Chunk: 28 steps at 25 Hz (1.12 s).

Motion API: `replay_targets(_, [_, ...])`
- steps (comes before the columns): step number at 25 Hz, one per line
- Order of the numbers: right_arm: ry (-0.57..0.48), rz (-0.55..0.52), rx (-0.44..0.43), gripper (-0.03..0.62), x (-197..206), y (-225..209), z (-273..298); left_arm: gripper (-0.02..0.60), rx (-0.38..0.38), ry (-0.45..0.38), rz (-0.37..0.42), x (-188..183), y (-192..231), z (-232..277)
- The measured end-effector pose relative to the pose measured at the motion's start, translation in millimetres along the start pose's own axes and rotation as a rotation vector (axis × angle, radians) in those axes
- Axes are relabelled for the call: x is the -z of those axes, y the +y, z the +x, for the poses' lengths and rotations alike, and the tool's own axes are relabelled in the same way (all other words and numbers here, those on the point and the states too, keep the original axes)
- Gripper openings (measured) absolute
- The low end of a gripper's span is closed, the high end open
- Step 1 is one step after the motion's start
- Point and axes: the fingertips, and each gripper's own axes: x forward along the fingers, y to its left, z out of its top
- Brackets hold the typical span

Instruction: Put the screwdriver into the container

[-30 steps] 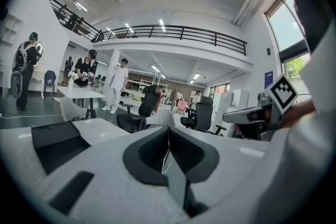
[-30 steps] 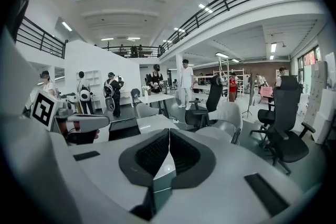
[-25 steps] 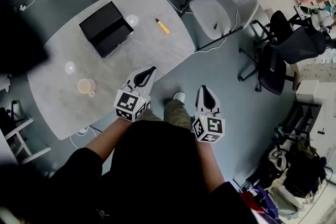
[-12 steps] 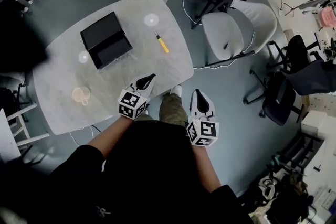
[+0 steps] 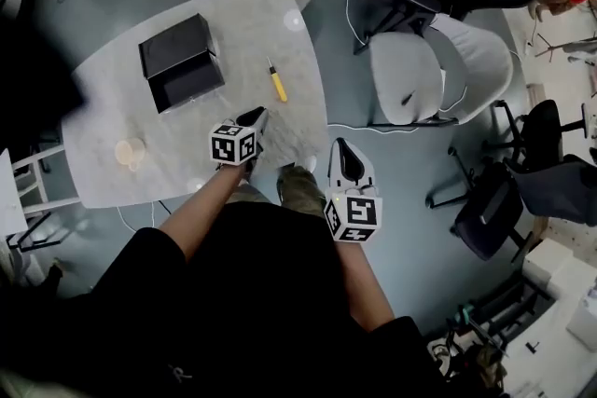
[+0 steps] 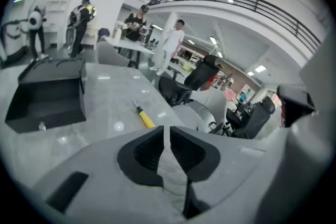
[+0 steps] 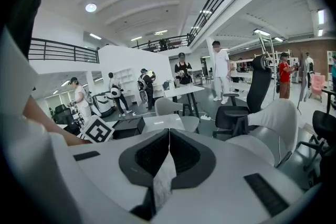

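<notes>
The yellow-handled screwdriver point(image 5: 277, 83) lies on the grey table point(image 5: 112, 107), to the right of the open black container point(image 5: 180, 61). My left gripper point(image 5: 254, 116) is over the table's near edge, a short way before the screwdriver point(image 6: 143, 115) and pointing toward it. Its jaws have just been opening by a sliver; only a thin slit shows at the left gripper point(image 6: 167, 129), with nothing in it. The container point(image 6: 50, 94) stands further left. My right gripper point(image 5: 341, 145) hangs off the table's right corner above the floor, the right gripper point(image 7: 168, 131) shut and empty.
A pale cup point(image 5: 129, 151) sits near the table's left front edge. Grey and black office chairs point(image 5: 410, 75) stand right of and behind the table. People point(image 7: 219, 73) stand at desks far off. My own legs and a shoe point(image 5: 300, 182) are below the grippers.
Both grippers have moved forward toward the table. The left one dropped and rolled, and now reaches over the table edge, closer to the screwdriver. The right one came up beside the table's corner.
</notes>
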Motion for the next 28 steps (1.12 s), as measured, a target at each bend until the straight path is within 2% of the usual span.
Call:
replay_targets(1, [0.000,0.000,-0.013,0.012,0.3,-4.5,3.6,0.045,-0.025,0.007,-0.063,-0.5,7.8,8.2])
replay_targets(2, [0.000,0.000,-0.022,0.012,1.5,-9.9,6.8,0.108,-0.045,0.015,-0.110,-1.2,13.9,16.7])
replay_targets(3, [0.003,0.000,-0.029,0.012,3.2,-16.0,9.3,0.132,-0.062,0.024,-0.139,-1.3,18.0,25.3])
replay_targets(8, [0.019,0.014,-0.049,0.012,4.5,-43.1,12.1,0.157,-0.095,0.058,-0.229,-0.1,27.4,60.3])
replay_targets(17, [0.037,0.019,-0.065,0.012,0.7,-60.2,21.8,0.195,-0.134,0.099,-0.425,15.1,49.7,107.7])
replay_targets(23, [0.079,-0.023,-0.043,0.012,14.3,-72.7,23.6,0.199,-0.210,0.134,-0.447,16.9,60.8,122.8])
replay_targets(25, [0.097,-0.019,-0.034,0.012,22.0,-76.2,22.0,0.166,-0.252,0.159,-0.439,19.7,63.5,121.1])
replay_targets(28, [0.122,-0.011,-0.020,0.012,34.0,-81.6,21.8,0.158,-0.274,0.183,-0.410,19.8,63.8,122.4])
